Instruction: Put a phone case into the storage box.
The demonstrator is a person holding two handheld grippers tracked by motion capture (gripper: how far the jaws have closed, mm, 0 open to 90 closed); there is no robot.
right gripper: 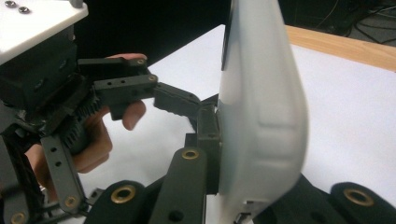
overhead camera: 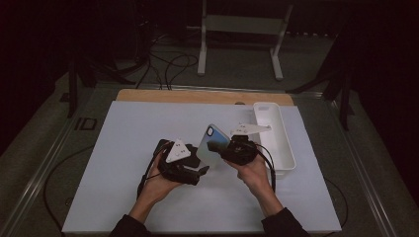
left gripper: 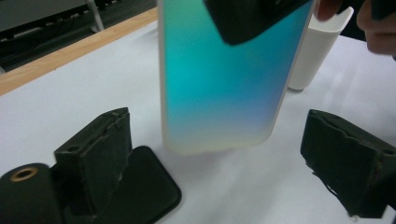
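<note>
While right claw grips phone case tilted above tabletop | left claw released, just near-left | white tray at right.

L gripper sits low at the left of the white table mat, black jaws spread wide w/ nothing pressed between; pads stand well apart in the left gripper view. L hand wraps its body from below, forearm coming up from the mat's near edge. R gripper is just right of the L one, near mat centre, jaws clamped tight. R hand grips it from behind, wrist angled inward, dark sleeve at the near edge.
</note>
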